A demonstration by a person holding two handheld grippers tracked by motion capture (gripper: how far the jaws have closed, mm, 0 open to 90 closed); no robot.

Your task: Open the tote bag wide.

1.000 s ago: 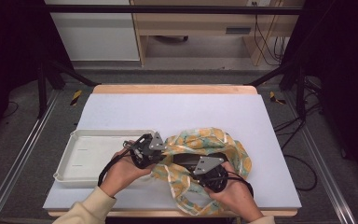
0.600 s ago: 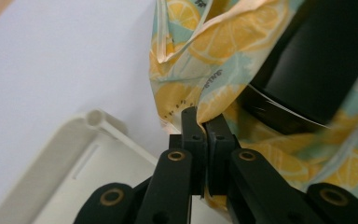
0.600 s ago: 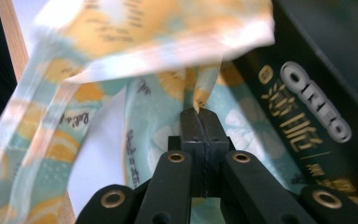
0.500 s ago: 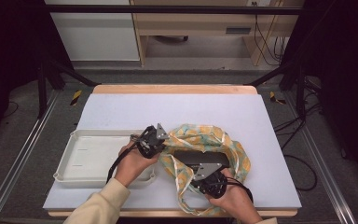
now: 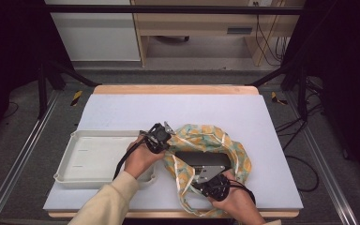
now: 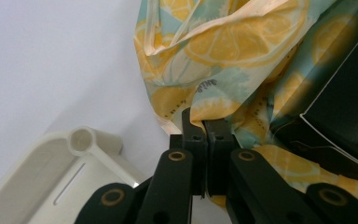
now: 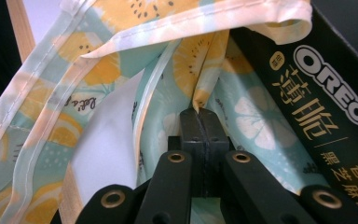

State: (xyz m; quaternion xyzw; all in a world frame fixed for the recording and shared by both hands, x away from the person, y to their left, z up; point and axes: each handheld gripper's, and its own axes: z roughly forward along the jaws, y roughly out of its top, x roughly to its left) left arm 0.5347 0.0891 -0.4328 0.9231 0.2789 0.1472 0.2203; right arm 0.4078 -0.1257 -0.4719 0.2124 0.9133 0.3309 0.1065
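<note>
— Yellow lemon-print cloth: that is the bag [image 5: 215, 150] we hold near the front of the table [image 5: 122, 108], with a black Oreo box [image 5: 201, 159] lying in its mouth. What do we see changed?

— Since a second ago our left gripper [image 5: 161, 136] has slid rightward, off the white tray [image 5: 89, 157] and in against the bag's left rim. The right gripper [image 5: 206, 180] has barely shifted, and the bag's opening now looks drawn rounder around the box.

— And how do our hands sit?

— Our left hand [image 5: 140, 159] comes in slanting from the lower left, its gripper pointing up and right. Our right hand [image 5: 232, 199] sits at the front edge, its gripper pointing away from us over the box. In the left gripper view the jaws are pinched together on a fold of the bag's rim [image 6: 205, 114]; in the right gripper view the jaws are likewise clamped on the cloth edge [image 7: 198, 105], just beside the box [image 7: 326, 107].

— Room to move?

— The tray's corner [image 6: 81, 140] lies just beside our left gripper. The bag's lower loop reaches the table's wooden front edge. Behind and to the right of the bag, the table is open.
</note>
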